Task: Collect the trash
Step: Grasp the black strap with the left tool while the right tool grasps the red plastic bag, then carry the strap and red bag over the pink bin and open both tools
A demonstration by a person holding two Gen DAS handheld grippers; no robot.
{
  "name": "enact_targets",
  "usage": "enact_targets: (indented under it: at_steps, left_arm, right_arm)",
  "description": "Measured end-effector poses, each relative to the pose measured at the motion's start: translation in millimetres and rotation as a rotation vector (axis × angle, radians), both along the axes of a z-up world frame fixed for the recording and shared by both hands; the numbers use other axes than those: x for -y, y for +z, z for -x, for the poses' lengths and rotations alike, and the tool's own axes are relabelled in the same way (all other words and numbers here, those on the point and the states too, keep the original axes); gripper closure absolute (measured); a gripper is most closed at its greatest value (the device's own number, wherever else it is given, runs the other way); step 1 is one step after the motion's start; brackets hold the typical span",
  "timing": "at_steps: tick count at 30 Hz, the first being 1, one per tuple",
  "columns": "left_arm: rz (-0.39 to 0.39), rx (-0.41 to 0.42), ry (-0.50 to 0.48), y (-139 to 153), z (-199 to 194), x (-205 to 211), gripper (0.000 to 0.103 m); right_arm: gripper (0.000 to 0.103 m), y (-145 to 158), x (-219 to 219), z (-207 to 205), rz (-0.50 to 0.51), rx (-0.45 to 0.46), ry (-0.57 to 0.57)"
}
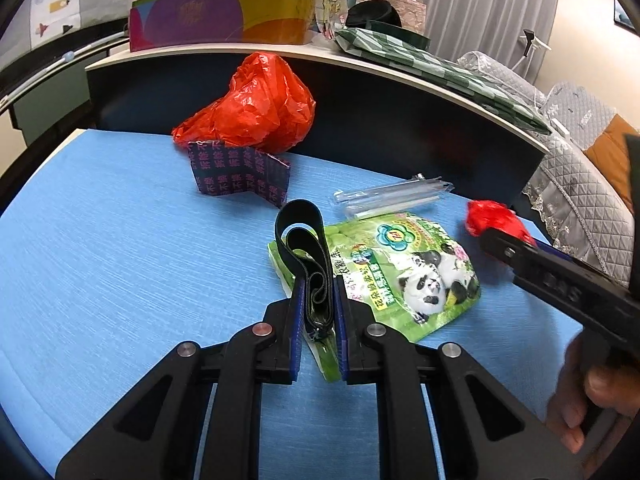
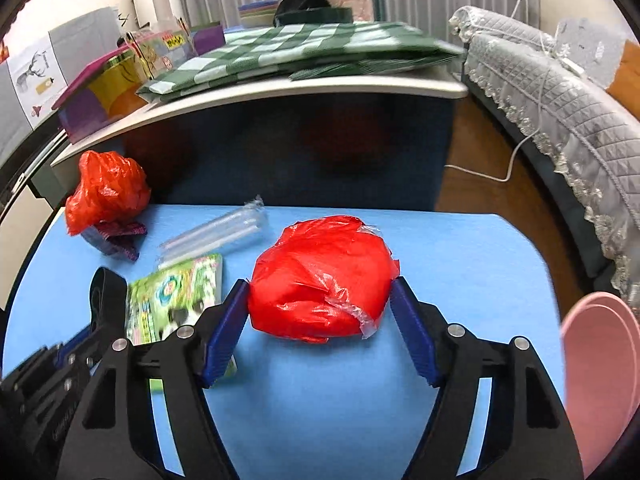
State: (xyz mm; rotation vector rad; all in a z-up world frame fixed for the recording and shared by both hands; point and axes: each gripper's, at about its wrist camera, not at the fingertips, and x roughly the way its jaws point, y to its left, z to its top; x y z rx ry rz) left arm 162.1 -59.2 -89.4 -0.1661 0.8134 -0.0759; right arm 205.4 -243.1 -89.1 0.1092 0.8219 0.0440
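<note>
**A:** Where is the trash you are after?

**B:** The red taped bundle (image 2: 322, 280) sits at the centre of the right wrist view, on the blue table top (image 2: 460, 272). Your right gripper (image 2: 320, 312) has its blue pads on either side of it, touching or all but touching its flanks; I cannot tell whether they press.

**A:** And your other hand?

**B:** Your left gripper (image 1: 316, 308) is nearly pressed together, pinching a folded black elastic band (image 1: 302, 236) that loops up at the centre of the left wrist view. Right behind it lies the green panda pouch (image 1: 404, 272), flat on the table.

**A:** What lies further out?

**B:** Just above the pouch, a clear plastic wrapper (image 1: 392, 196). In the upper middle, a crumpled red plastic bag (image 1: 256, 104) leans on a purple printed card (image 1: 240, 172) folded to stand upright. Behind them, a raised shelf (image 1: 320, 56) carries a colourful tin (image 1: 220, 12) and a green checked cloth (image 1: 440, 72). At the lower right edge of the right wrist view, a pink bin rim (image 2: 600, 360) shows beside the table.
</note>
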Motion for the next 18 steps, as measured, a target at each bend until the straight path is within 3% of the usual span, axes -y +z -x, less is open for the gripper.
enact_targets:
  at_steps: [18]
  left_arm:
    - [-0.032, 0.088, -0.079, 39.1, 43.5, 27.4, 0.09]
  right_arm:
    - [0.034, 51.9, 29.7, 99.2, 0.031, 0.104, -0.058]
